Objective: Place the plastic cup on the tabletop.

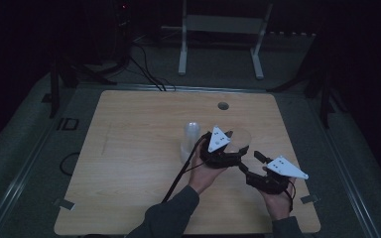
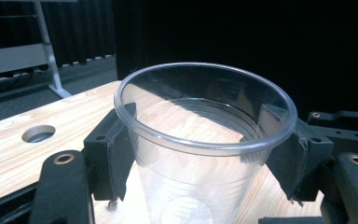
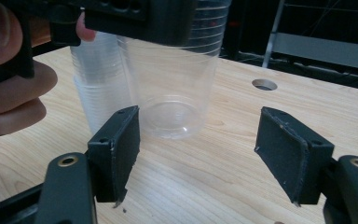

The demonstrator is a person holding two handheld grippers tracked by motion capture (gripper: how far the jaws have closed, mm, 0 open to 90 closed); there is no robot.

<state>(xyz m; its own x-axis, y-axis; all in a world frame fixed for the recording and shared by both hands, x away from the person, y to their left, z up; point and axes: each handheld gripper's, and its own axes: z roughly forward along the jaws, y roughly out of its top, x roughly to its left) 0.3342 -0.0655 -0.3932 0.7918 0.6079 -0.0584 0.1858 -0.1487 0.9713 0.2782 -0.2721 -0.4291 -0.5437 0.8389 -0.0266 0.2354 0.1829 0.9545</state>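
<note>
A clear plastic cup (image 2: 200,116) stands upright between the pads (image 2: 114,149) of my left gripper (image 2: 200,156), which is shut on it just below the rim. In the high view this cup (image 1: 241,139) is right of the table's middle, with the left gripper (image 1: 228,148) beside it. A stack of clear cups (image 1: 190,141) stands just to its left on the wooden table (image 1: 129,148). My right gripper (image 3: 198,149) is open, jaws wide apart, low and short of the held cup (image 3: 172,84). I cannot tell whether the cup's base touches the table.
A round hole (image 1: 222,105) sits in the tabletop behind the cups. A white metal frame (image 1: 223,29) and cables lie on the floor beyond the table. The stack of cups (image 3: 95,88) stands close behind the held cup, next to the person's fingers (image 3: 9,93).
</note>
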